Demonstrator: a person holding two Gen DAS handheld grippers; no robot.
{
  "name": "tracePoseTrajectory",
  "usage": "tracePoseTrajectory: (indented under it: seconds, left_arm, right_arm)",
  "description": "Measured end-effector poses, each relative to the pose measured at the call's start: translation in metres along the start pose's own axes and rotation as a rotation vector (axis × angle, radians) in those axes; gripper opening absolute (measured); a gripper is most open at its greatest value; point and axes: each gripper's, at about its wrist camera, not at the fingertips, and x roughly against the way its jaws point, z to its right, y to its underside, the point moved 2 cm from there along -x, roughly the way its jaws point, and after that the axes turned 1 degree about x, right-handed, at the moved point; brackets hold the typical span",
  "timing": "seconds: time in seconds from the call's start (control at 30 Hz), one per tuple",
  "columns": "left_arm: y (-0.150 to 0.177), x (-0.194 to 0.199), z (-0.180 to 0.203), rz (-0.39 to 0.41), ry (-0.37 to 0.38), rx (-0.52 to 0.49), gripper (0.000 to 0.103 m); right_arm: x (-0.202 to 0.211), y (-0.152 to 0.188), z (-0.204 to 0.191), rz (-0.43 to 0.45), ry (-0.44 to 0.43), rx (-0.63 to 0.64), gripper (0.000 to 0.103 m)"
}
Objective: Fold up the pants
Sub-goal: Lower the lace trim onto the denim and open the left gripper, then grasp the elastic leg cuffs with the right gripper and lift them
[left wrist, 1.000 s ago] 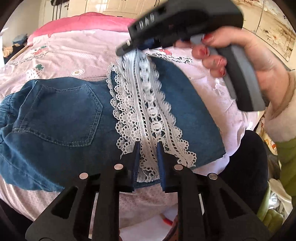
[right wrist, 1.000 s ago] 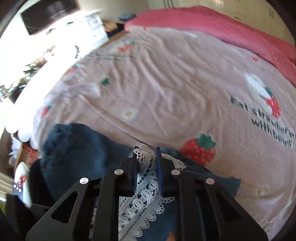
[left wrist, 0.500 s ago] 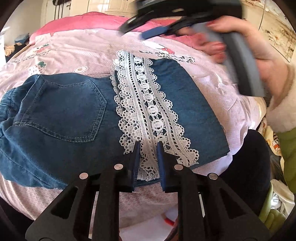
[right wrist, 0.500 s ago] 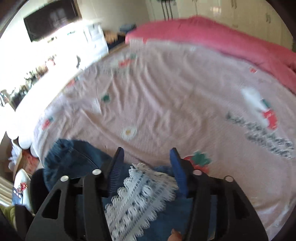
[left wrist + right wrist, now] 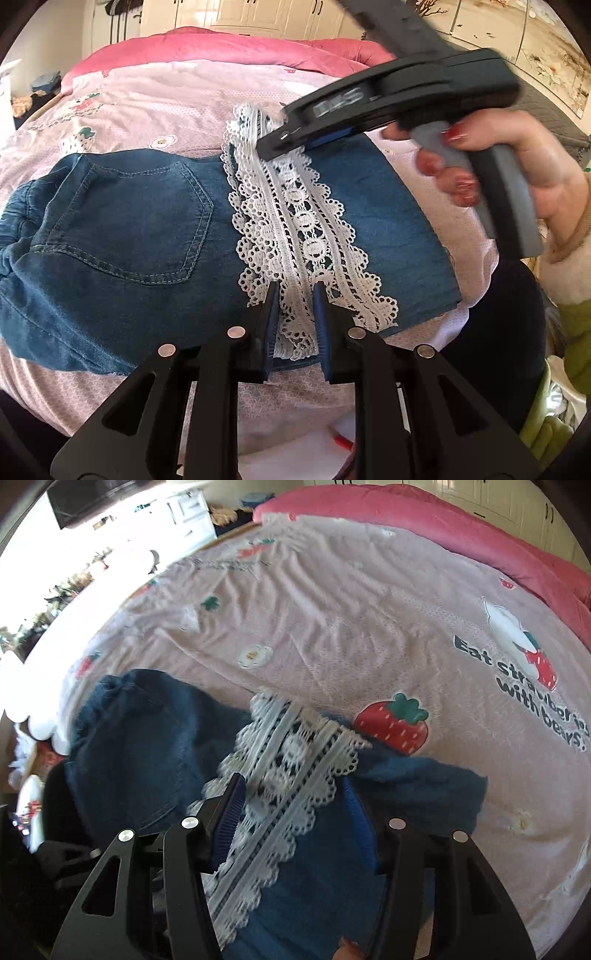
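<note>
Blue denim pants [image 5: 129, 229] lie folded on the pink bed sheet [image 5: 147, 110], back pocket up, with a white lace trim [image 5: 295, 221] running across them. My left gripper [image 5: 294, 291] is shut on the near end of that lace trim at the pants' edge. My right gripper [image 5: 293, 786] is open and hovers low over the far end of the lace [image 5: 291, 749]; the lace lies between its blue pads [image 5: 229, 812], which do not press on it. In the left wrist view the right gripper [image 5: 277, 146] slants down to the lace, held by a hand [image 5: 517, 166].
A pink quilt [image 5: 221, 44] lies along the far side of the bed. The strawberry-print sheet [image 5: 369, 609] stretches beyond the pants. The person's dark-clothed leg [image 5: 498, 332] is at the bed's near right edge. White furniture and a dark screen [image 5: 85, 498] stand at the room's left.
The right gripper opened and let go of the lace's far end, rose briefly, then came back down over it. The left gripper kept its grip and stayed still.
</note>
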Motion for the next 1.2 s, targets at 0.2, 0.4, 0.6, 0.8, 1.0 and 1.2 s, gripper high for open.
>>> tracePoseTrajectory:
  seconds: [0.2, 0.4, 0.6, 0.8, 1.0, 1.2]
  left_arm:
    - [-0.001, -0.001, -0.005, 0.008, 0.006, 0.018, 0.013]
    - [-0.001, 0.0, -0.005, 0.011, -0.008, 0.02, 0.021]
    - [-0.003, 0.012, -0.013, 0.02, -0.022, 0.049, 0.037]
    - [-0.006, 0.031, -0.022, 0.05, -0.061, 0.064, 0.043]
    - [-0.011, 0.061, -0.032, 0.108, -0.148, 0.079, 0.064]
    - [-0.014, 0.087, -0.048, 0.151, -0.207, 0.134, 0.087]
  right_arm:
    - [-0.026, -0.004, 0.01, -0.031, -0.02, -0.063, 0.057]
    - [-0.02, -0.007, 0.014, -0.019, -0.041, -0.106, 0.06]
    - [0.014, -0.009, 0.015, 0.057, -0.056, -0.132, 0.072]
    - [0.044, -0.008, 0.01, 0.108, -0.063, -0.117, 0.081]
    - [0.069, -0.006, -0.005, 0.152, -0.08, -0.089, 0.088]
    - [0.089, -0.011, -0.03, 0.19, -0.085, -0.029, 0.094]
